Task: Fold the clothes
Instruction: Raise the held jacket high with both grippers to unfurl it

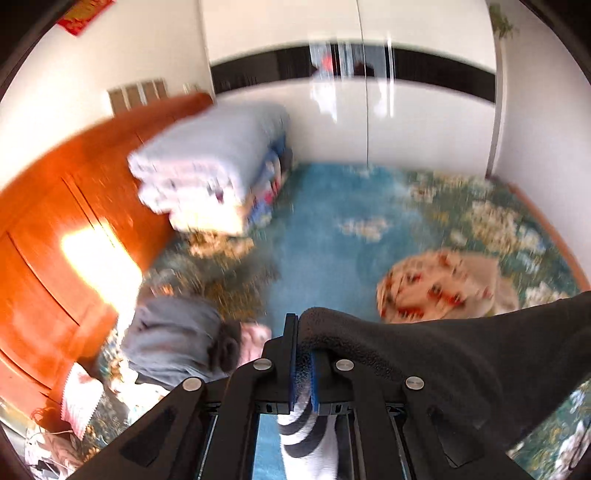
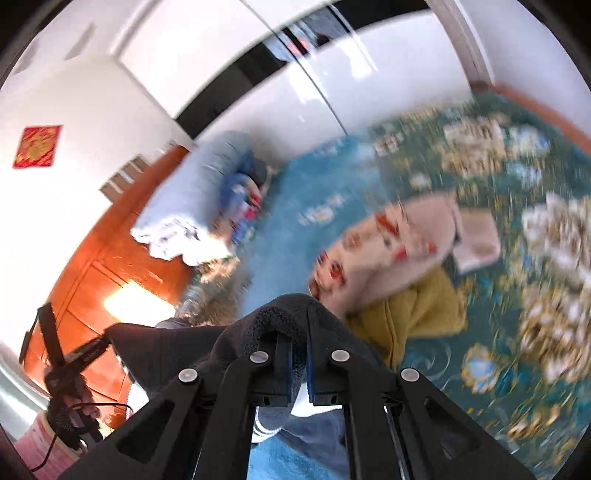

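1. Left gripper (image 1: 303, 363): jaws pressed together, pinching the black fleece garment (image 1: 424, 350), which drapes off to the lower right of the frame.
2. Right gripper (image 2: 298, 363): also clamped on the same black fleece garment (image 2: 280, 317), fabric bunched over the fingers at lower centre.
3. Writing: red-and-gold wall decoration (image 2: 36, 146) at left of the right view, characters not readable; in the left view it is cut off at the upper left edge (image 1: 83, 14).
4. Both views heavily blurred; bed cover (image 1: 325, 236) pattern smeared.
5. A white-and-dark striped part (image 1: 310, 439) hangs below the left gripper, only partly seen.
6. Right view only: mustard garment (image 2: 410, 314) under the floral-print cloth (image 2: 388, 240), and the other handheld gripper (image 2: 70, 369) at lower left.
7. Left view only: grey garment (image 1: 173, 336) at lower left.
8. Folded blanket stack (image 1: 207, 166) against the wooden headboard (image 1: 55, 206), upper left.
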### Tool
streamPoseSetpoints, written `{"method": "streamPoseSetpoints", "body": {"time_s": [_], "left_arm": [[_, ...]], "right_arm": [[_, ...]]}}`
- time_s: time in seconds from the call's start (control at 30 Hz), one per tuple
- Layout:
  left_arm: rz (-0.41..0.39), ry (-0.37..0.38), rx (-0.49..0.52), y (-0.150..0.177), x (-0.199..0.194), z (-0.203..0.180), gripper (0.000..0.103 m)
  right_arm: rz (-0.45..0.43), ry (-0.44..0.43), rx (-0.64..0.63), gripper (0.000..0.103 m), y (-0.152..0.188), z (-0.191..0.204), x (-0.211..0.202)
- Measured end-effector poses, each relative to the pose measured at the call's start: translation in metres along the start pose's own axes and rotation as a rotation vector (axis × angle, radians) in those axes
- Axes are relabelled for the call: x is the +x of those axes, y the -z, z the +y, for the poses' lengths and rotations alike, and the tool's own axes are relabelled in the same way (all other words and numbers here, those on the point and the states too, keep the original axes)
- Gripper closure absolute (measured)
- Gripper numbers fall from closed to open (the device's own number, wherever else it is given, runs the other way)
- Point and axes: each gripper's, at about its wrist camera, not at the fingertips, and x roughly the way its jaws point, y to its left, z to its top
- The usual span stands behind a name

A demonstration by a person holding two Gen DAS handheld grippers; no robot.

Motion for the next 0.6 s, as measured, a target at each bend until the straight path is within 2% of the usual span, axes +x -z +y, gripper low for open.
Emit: {"method": "streamPoseSetpoints", "body": {"time_s": [0.2, 0.3, 0.43, 0.6], "left_arm": [[-0.179, 0.041, 0.040, -0.032, -0.107, 0.015, 0.097], [-0.273, 0.093, 0.046, -0.036, -0.160, 0.028, 0.097], [-0.331, 0.158, 0.048, -0.016, -0.212, 0.051, 0.097], [-0.326, 0.272, 0.059, 0.028, -0.263, 0.078, 0.097]], "right_arm": [[-0.130, 0.028, -0.154, 0.098, -0.036, 0.058, -0.095], [-0.216, 0.071, -0.211, 0.098, -0.037, 0.087, -0.149], [-0.300, 0.143, -0.207, 0.098, -0.006, 0.115, -0.218], [-0.313, 0.184, -0.179, 0.098, 0.054, 0.137, -0.276]]}}
